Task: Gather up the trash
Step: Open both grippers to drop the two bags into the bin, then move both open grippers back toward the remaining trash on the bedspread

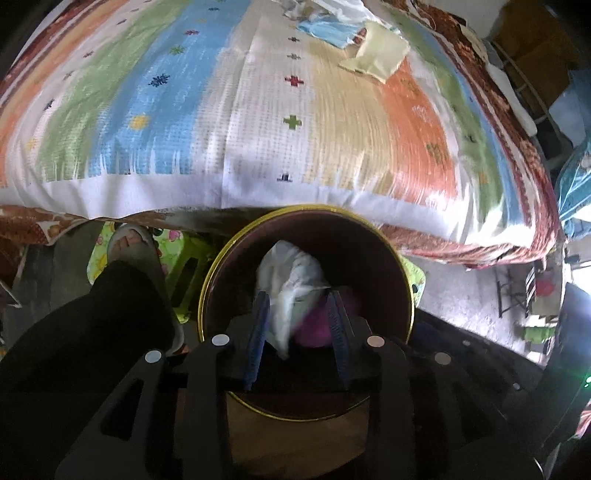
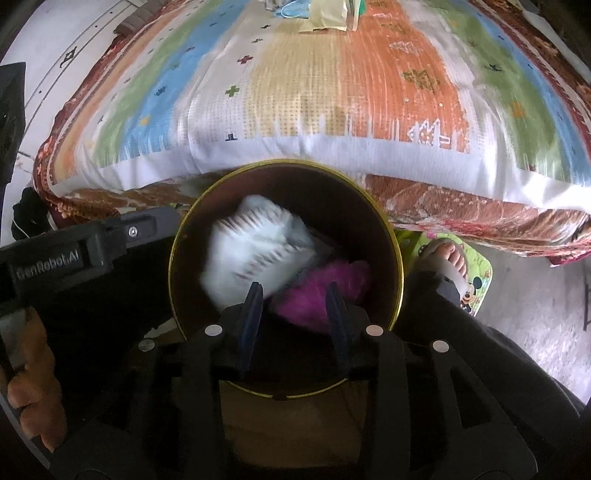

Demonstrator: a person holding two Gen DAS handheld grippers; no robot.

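Left tool: blue-padded fingers parted, pointing steeply down into the bin; a crumpled white wrapper lies between and beyond the tips, blurred, and whether a pad touches it cannot be told.

Right tool: fingers apart, nothing clamped, also aimed down into the bin.

Bin: round, dark inside, gold rim, standing on the floor against the bed's near edge. Contents: the white wrapper and a magenta, fuzzy-looking item just beside it.

Person: dark trouser legs either side of the bin, one sandalled foot on a green cartoon mat.

Bed: striped cover in white, blue, green, orange and tan with small cross motifs.

Remaining trash, far side of the bed: a pale yellow paper, with blue-and-white scraps beside it, well apart from the bin.
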